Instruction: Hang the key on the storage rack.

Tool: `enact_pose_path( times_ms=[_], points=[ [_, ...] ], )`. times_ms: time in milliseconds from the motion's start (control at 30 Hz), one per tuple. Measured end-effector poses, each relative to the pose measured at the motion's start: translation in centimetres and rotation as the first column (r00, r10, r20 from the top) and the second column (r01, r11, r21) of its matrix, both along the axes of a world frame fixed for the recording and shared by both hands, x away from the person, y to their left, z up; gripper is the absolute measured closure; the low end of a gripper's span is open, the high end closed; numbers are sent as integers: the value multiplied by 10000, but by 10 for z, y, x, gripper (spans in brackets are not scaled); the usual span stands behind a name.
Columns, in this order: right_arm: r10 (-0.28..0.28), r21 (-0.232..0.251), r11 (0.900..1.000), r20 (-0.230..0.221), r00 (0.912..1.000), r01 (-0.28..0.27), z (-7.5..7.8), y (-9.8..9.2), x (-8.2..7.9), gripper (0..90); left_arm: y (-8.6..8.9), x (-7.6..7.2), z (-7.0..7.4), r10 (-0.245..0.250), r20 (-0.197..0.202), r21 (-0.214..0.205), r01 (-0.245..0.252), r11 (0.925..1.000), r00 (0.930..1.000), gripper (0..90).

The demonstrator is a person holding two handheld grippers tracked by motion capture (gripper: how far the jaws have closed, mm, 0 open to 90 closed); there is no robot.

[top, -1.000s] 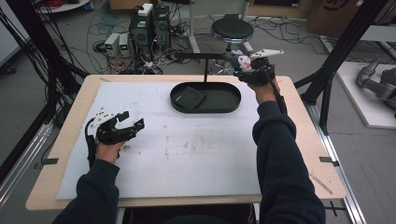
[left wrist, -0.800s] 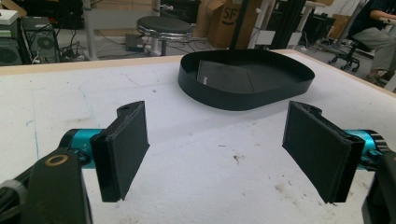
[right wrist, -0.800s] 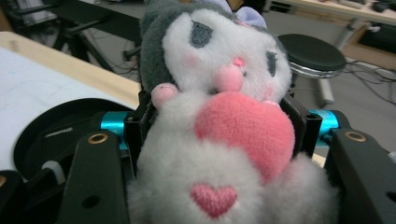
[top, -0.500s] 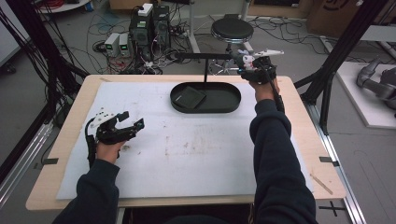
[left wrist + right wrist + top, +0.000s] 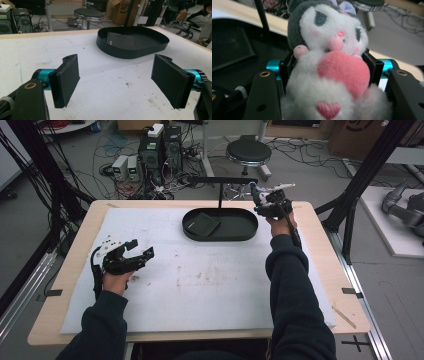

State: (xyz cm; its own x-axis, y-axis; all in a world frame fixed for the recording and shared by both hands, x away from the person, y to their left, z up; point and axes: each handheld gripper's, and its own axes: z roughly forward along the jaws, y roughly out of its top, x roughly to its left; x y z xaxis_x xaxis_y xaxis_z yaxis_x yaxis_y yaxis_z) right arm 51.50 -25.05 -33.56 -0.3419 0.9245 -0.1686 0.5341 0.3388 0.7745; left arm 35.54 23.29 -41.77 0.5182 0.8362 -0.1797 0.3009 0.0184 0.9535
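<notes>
right gripper [image 5: 260,200] clamps plush toy [image 5: 329,72] beside black tray [image 5: 240,234]; left gripper [image 5: 141,248] gapes wide, empty.

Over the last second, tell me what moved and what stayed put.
The right gripper, shut on the plush toy, drifted slightly toward the table's far edge, beside the black tray's right end near the stand. Nothing was grabbed or released. The left gripper stayed open over the white mat; the tray did not move.
</notes>
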Motion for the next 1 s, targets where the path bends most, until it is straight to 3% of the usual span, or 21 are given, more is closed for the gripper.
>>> enact_pose_path(
  times_ms=[200, 233, 367, 500, 700, 800, 1000],
  points=[
    [364, -145, 9992, -104, 9993, -365, -11, 22, 5, 416, 0, 0, 0, 4, -15, -23, -4, 10000, 10000, 222],
    [392, 121, 9992, -139, 9991, -390, -15, 27, 7, 416, 0, 0, 0, 23, -14, -26, -23, 10000, 10000, 221],
    [390, 456, 9982, -262, 9989, -377, -21, 31, 8, 400, 2, 0, 0, -4, -61, -22, 4, 10000, 10000, 221],
    [287, 451, 9986, 5, 9996, -287, -23, 34, 9, 251, 3, 0, 0, 80, -21, -80, -80, 9999, 10000, 221],
    [581, 510, 9969, 274, 9979, -594, -14, 33, 3, 213, 4, -1, 0, 82, -31, -27, -82, 10000, 10000, 221],
    [1027, 570, 9928, 403, 9939, -1049, -4, 30, -5, 207, 3, -1, 0, 23, -43, -83, -24, 10000, 10000, 221],
    [1973, 856, 9766, 56, 9803, -1970, 14, 16, -25, 190, 4, -1, 1, 38, -46, -155, -39, 9999, 10000, 221]
  ],
)
